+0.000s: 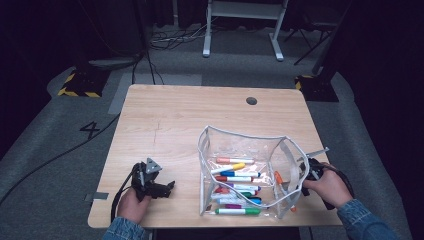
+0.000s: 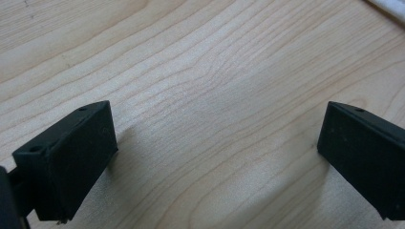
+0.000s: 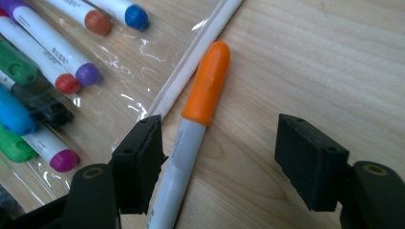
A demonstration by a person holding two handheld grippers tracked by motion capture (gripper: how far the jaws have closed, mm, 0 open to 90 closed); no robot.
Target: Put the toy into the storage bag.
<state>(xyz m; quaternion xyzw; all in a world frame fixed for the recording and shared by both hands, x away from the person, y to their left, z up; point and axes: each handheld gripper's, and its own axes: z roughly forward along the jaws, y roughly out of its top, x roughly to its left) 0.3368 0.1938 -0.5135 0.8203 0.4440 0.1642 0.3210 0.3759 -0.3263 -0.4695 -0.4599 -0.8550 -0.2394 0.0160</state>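
Observation:
A clear pouch [image 1: 240,134] with white trim stands open on the wooden table [image 1: 175,120] and holds several coloured markers [image 1: 237,177]. Just outside its right edge lies an orange-capped marker [image 1: 278,177]. My right gripper [image 1: 294,184] is low over it. In the right gripper view the jaws [image 3: 219,138] stand open astride this orange marker [image 3: 205,90], whose white barrel runs close beside the left jaw. The pouch's trim [image 3: 191,57] lies along the marker's other side. My left gripper [image 1: 167,187] rests at the table's front left, open [image 2: 215,157] over bare wood.
A dark round hole [image 1: 251,100] sits near the table's far edge. A strip of grey tape [image 1: 100,196] marks the front left corner. Beyond the table are cables on the floor and a white desk frame [image 1: 245,20].

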